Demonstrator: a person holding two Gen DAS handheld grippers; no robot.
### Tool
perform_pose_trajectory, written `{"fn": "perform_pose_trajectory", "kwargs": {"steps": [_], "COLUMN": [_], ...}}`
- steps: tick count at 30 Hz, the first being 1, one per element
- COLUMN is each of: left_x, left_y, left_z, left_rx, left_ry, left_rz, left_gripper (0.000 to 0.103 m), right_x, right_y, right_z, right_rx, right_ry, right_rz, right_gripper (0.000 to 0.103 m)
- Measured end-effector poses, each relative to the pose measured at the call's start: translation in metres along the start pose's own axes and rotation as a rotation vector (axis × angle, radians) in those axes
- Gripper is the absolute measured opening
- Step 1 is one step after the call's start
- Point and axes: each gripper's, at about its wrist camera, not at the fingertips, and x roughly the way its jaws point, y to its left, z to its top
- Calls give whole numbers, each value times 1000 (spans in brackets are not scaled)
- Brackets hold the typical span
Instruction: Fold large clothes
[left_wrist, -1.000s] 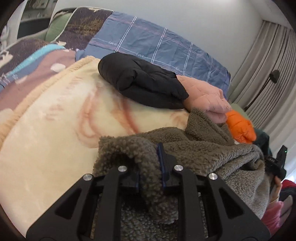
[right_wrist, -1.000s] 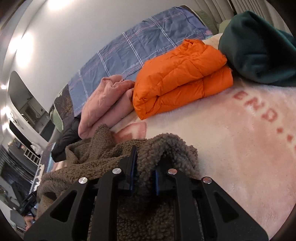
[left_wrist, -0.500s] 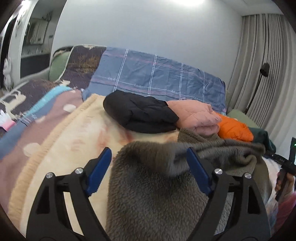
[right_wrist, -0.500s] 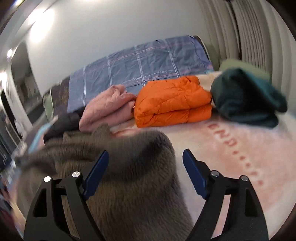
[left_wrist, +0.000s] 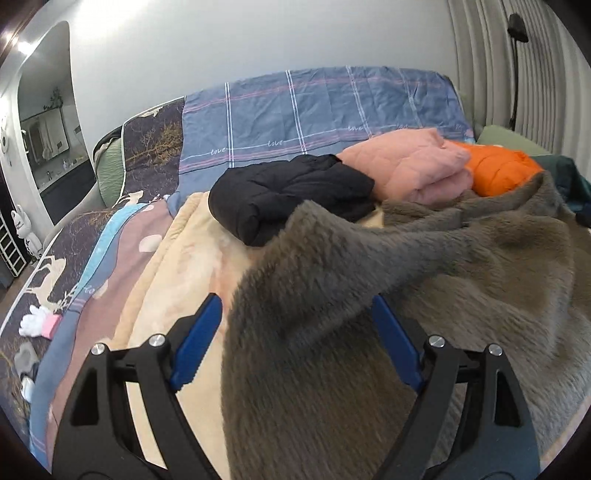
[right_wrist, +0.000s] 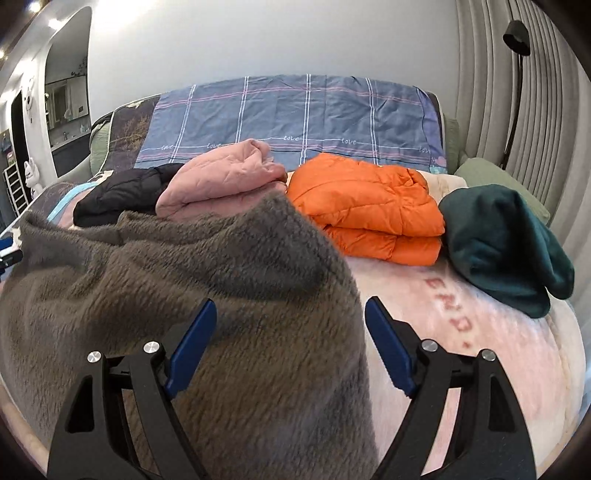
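A grey-brown fleece garment (left_wrist: 424, 295) lies bunched on the cream blanket (left_wrist: 173, 280) of the bed; it also fills the lower left of the right wrist view (right_wrist: 184, 280). My left gripper (left_wrist: 297, 339) is open, jaws wide apart, with a fold of the fleece lying between them. My right gripper (right_wrist: 290, 343) is open too, straddling the fleece's right edge. Neither grips anything.
Folded clothes line the back of the bed: a black jacket (left_wrist: 291, 199), a pink one (right_wrist: 218, 181), an orange puffer (right_wrist: 373, 210) and a dark green garment (right_wrist: 506, 247). A blue checked pillow (right_wrist: 295, 118) leans on the wall. Curtains and a floor lamp (right_wrist: 517, 37) stand right.
Both grippers were shut on the fleece a second ago. They opened, let it drop onto the bed, and drew back and up a little.
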Motion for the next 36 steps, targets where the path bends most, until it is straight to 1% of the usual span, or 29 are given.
{"fn": "perform_pose_trajectory", "kwargs": {"steps": [1,2,3,5,7,9,10,11,12,14,15,16,17,18,19,20,22,23,24,25,26,27,28,29,30,31,32,34,36], "left_x": [7,14,22,34,44,48,49,49,48,40,36,34,37,44,53,69,106,125,140,142,139,137,138,138,135,132,127,108,84], "left_y": [2,3,5,4,2,-1,-1,-1,0,6,9,16,23,30,33,34,26,20,14,12,12,12,12,14,18,21,25,28,24], "left_z": [5,9,14,19,21,21,21,22,23,30,34,39,43,45,44,40,22,9,-2,-4,0,2,1,0,0,0,1,7,18], "left_rx": [1,2,4,15,41,51,49,43,31,-5,-26,-58,-90,-125,-142,-145,-102,-82,-66,-56,-48,-38,-30,-37,-59,-72,-87,-101,-79], "left_ry": [8,18,28,49,64,66,65,66,63,18,-4,-23,-20,-3,25,71,182,244,286,279,273,268,271,269,259,249,234,185,130], "left_rz": [-2,-9,-26,-56,-64,-69,-68,-66,-63,-48,-38,-31,-39,-53,-65,-61,-10,13,32,46,66,96,137,137,111,96,87,101,115], "left_gripper": [84,80,72,63,52,31,24,16,13,12,12,12,12,12,12,13,16,21,22,24,31,44,49,51,52,52,53,52,45], "right_x": [5,13,19,36,51,62,65,68,69,56,51,50,55,64,75,94,122,136,141,143,141,139,138,137,135,132,125,113,93], "right_y": [-1,-5,-6,-8,-4,5,9,14,15,6,-2,-11,-21,-28,-30,-29,-19,-11,-6,-3,1,2,4,4,3,0,-4,-9,-11], "right_z": [6,15,20,31,36,36,35,35,36,44,49,54,58,59,58,51,36,25,20,18,20,20,21,20,20,20,23,28,38], "right_rx": [-6,-24,-36,-75,-134,-206,-230,-246,-233,-142,-84,-24,42,77,88,85,30,-18,-47,-65,-85,-97,-111,-123,-122,-114,-97,-70,-22], "right_ry": [-4,-11,-11,17,45,59,61,74,78,-3,-22,-23,-4,30,75,136,221,246,242,239,233,227,222,217,214,210,203,191,185], "right_rz": [4,23,37,73,75,67,68,65,47,42,51,70,83,84,82,61,-5,-37,-67,-90,-112,-133,-160,-193,-207,-221,-230,-257,-310], "right_gripper": [83,83,83,83,83,82,62,18,12,11,11,11,11,11,12,13,15,17,18,18,21,24,33,42,46,53,57,60,61]}}
